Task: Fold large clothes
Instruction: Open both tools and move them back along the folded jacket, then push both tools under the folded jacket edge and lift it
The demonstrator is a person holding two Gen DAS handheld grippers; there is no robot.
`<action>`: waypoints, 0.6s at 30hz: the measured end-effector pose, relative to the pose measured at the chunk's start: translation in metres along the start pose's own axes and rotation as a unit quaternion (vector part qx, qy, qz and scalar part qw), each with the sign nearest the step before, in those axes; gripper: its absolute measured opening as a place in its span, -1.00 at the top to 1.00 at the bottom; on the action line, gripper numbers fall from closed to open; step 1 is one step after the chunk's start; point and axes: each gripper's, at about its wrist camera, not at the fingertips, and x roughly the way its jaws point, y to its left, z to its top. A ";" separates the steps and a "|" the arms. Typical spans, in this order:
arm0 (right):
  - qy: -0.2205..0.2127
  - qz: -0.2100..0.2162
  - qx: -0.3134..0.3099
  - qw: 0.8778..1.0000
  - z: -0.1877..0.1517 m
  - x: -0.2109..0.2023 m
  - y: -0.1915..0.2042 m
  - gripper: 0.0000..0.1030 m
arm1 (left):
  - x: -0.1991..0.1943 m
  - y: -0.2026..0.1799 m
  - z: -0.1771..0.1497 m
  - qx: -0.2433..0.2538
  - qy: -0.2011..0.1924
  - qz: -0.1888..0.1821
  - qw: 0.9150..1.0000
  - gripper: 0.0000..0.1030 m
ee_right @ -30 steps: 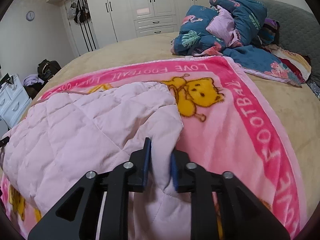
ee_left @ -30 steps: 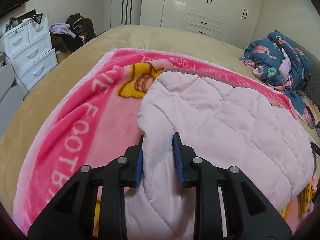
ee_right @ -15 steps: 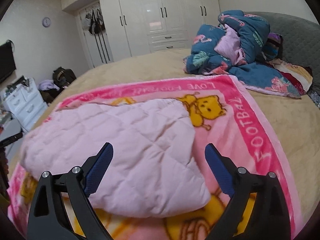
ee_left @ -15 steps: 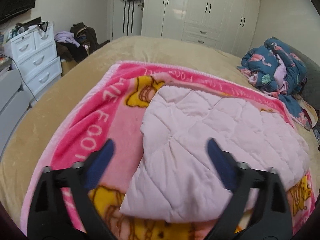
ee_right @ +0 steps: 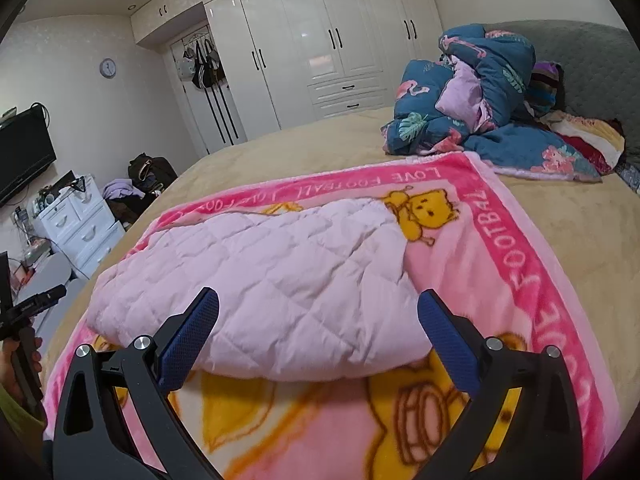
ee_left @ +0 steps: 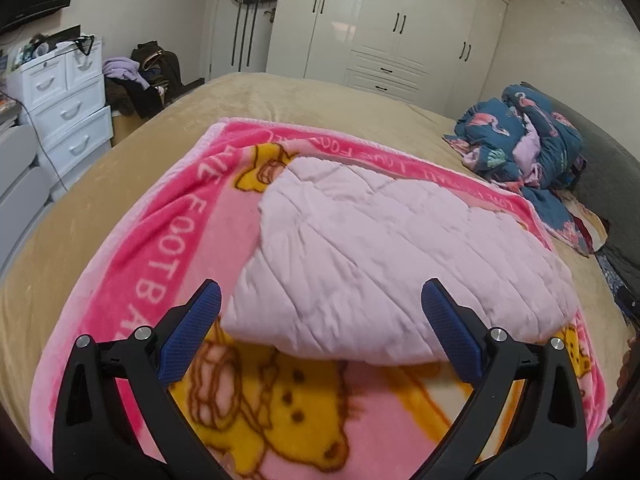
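Observation:
A pale pink quilted garment [ee_left: 384,256] [ee_right: 276,280] lies folded over in a thick wad on a bright pink cartoon blanket [ee_left: 168,240] [ee_right: 520,264] spread across the bed. My left gripper [ee_left: 322,304] hovers open above the blanket, short of the garment's near left edge, with nothing between its blue pads. Open too, my right gripper [ee_right: 318,306] hangs just short of the garment's near right edge. Neither touches the cloth. In the right wrist view, a hand holding the left gripper's handle [ee_right: 24,320] shows at the far left.
The tan bed [ee_left: 280,96] extends around the blanket. A heap of blue flamingo bedding [ee_left: 528,140] [ee_right: 480,96] sits by the grey headboard [ee_right: 592,60]. White drawers [ee_left: 68,108] and a pile of dark clothes [ee_left: 152,76] stand left of the bed; wardrobes [ee_right: 320,52] line the far wall.
Both grippers let go of the garment's near edge and opened wide. They drew back and up, so the garment now lies further ahead, dropped flat on the blanket.

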 end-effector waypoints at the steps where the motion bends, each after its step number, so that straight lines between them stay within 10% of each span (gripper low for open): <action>1: 0.001 0.000 0.001 1.000 -0.003 -0.002 0.001 -0.92 | -0.002 -0.002 -0.003 0.002 0.000 0.000 1.000 -0.82; 18: 0.020 -0.026 0.044 0.999 -0.049 -0.005 -0.013 -0.92 | 0.000 -0.006 -0.048 0.008 0.035 0.013 0.999 -0.82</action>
